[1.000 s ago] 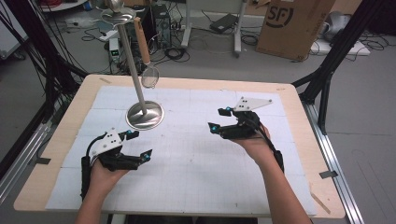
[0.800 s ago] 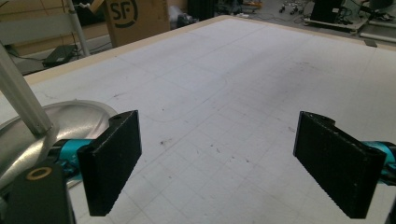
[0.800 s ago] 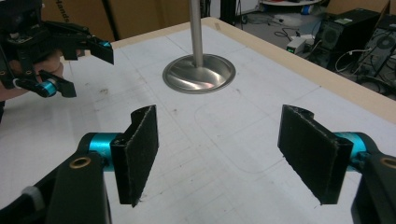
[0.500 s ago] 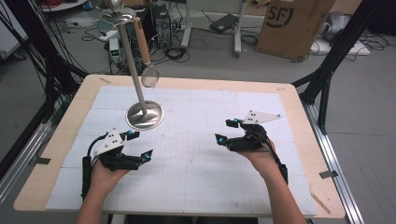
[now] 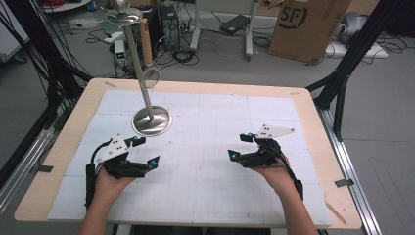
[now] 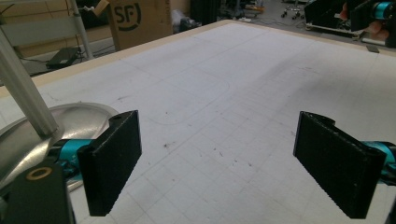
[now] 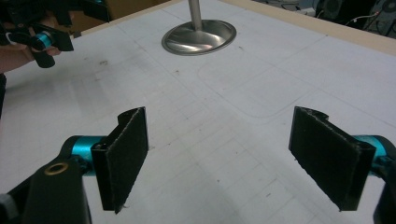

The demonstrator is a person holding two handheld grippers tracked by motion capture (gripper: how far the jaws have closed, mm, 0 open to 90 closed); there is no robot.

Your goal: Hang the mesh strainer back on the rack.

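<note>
A metal stand with a round shiny base (image 5: 152, 121) and a tall slanting pole (image 5: 139, 63) is on the far left of the white gridded mat (image 5: 210, 112). A small wire strainer (image 5: 152, 78) and a wooden handle (image 5: 144, 41) hang from its top. My left gripper (image 5: 147, 151) rests low over the mat just in front of the base, open, with nothing between its pads (image 6: 114, 163). My right gripper (image 5: 238, 146) sits at the mat's right middle, also open and bare (image 7: 219, 158). In the right gripper view the base (image 7: 198, 37) lies well ahead.
The wooden table edge (image 5: 337, 161) frames the mat. A cardboard box (image 5: 306, 27), cables and black frame legs (image 5: 342, 73) stand on the floor beyond. The other hand's gripper (image 7: 42, 37) appears at the upper left of the right gripper view.
My right gripper has drawn back toward the near edge of the table and slightly right. The left gripper has stayed put.
</note>
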